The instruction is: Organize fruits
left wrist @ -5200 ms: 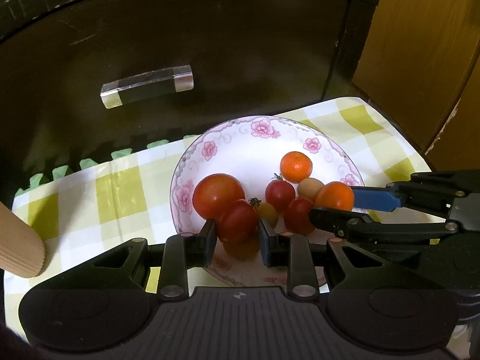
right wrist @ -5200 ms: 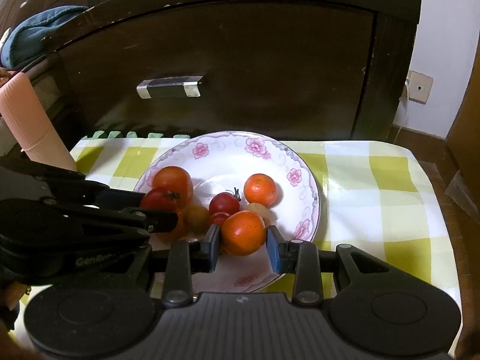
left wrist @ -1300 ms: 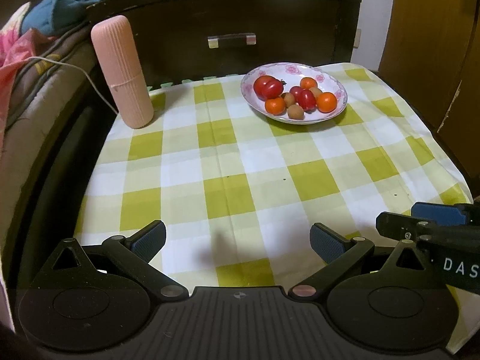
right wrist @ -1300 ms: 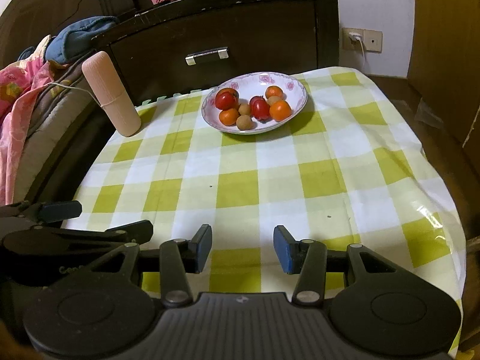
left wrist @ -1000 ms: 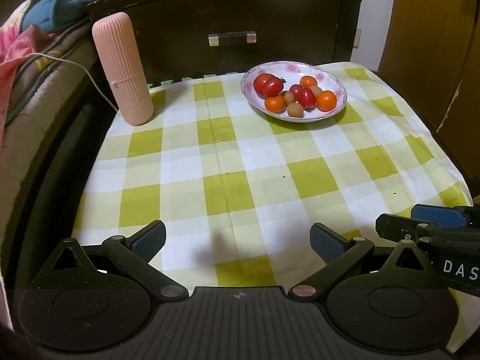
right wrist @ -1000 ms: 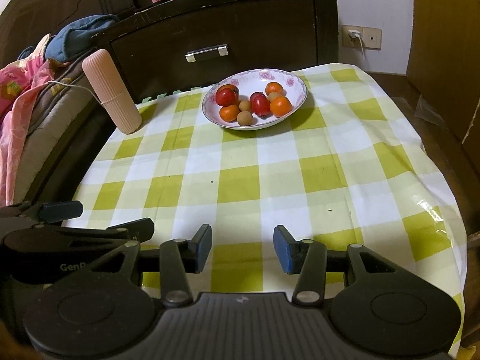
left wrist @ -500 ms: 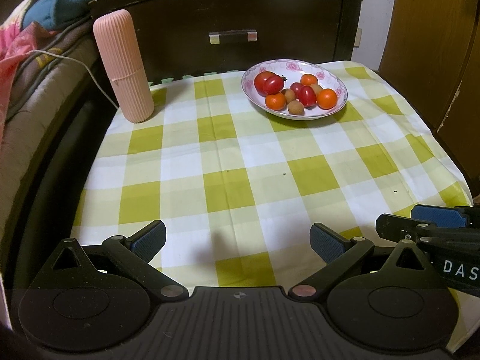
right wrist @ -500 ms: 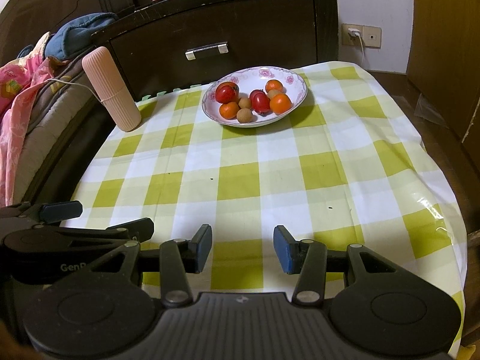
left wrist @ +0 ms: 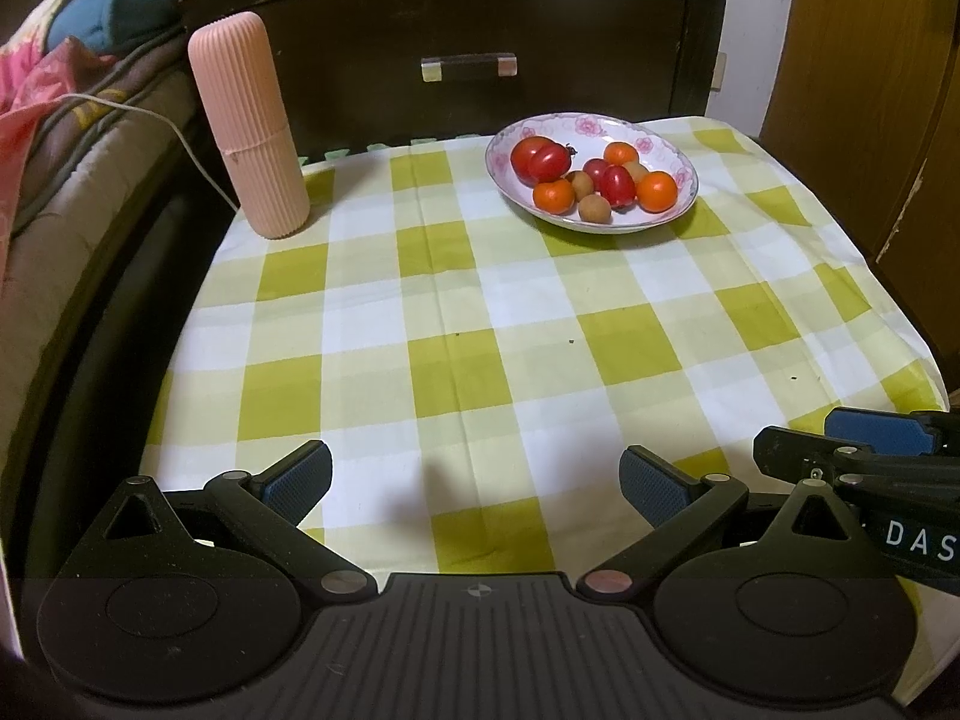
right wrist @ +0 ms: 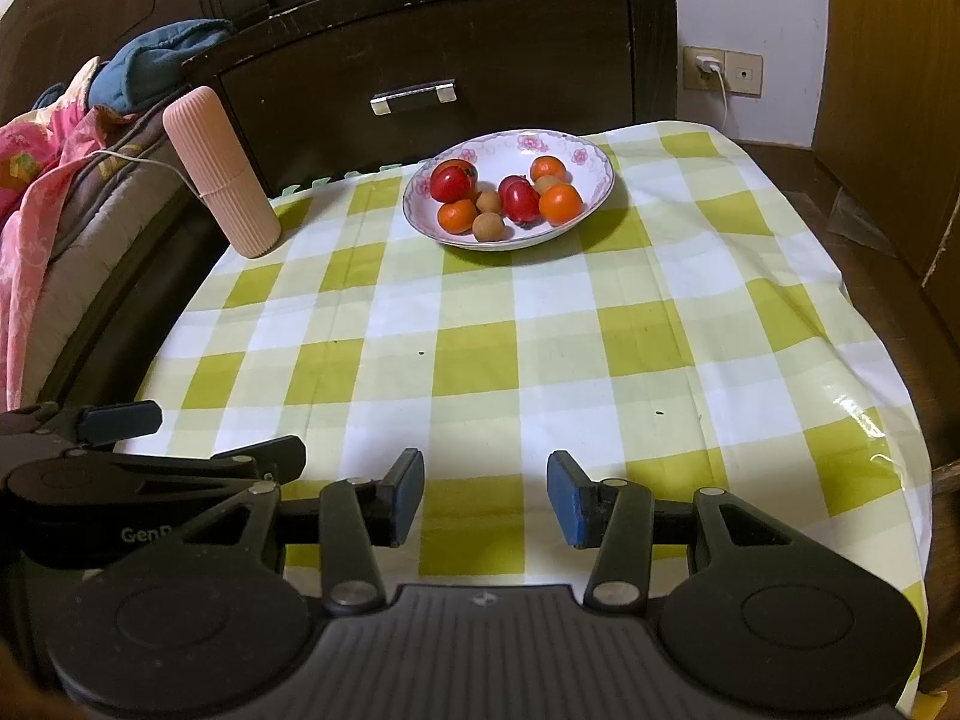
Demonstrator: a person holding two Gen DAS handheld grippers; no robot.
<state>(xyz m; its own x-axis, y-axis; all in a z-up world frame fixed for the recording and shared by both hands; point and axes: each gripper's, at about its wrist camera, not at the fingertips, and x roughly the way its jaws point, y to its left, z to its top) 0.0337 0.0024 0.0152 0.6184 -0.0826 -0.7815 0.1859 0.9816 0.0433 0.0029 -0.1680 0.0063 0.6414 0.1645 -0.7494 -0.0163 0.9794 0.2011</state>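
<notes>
A white plate with a pink flower rim (left wrist: 648,138) (right wrist: 594,159) stands at the far side of the checked table. It holds several red tomatoes (left wrist: 540,159) (right wrist: 453,180), orange fruits (left wrist: 657,191) (right wrist: 561,203) and small brown fruits (left wrist: 595,207) (right wrist: 487,227). My left gripper (left wrist: 474,480) is wide open and empty over the near table edge. My right gripper (right wrist: 485,498) is open and empty, also at the near edge. Each gripper shows in the other's view, the right one (left wrist: 840,450) and the left one (right wrist: 198,438).
A tall ribbed pink container (left wrist: 249,126) (right wrist: 219,171) stands at the table's far left corner. A dark wooden drawer front with a handle (left wrist: 468,67) (right wrist: 414,97) rises behind the plate. Bedding lies to the left, a wooden door to the right.
Five seconds ago both grippers were at the plate, each shut on a fruit. Now both are open, empty and drawn back to the near edge. Over the last second the views barely shift.
</notes>
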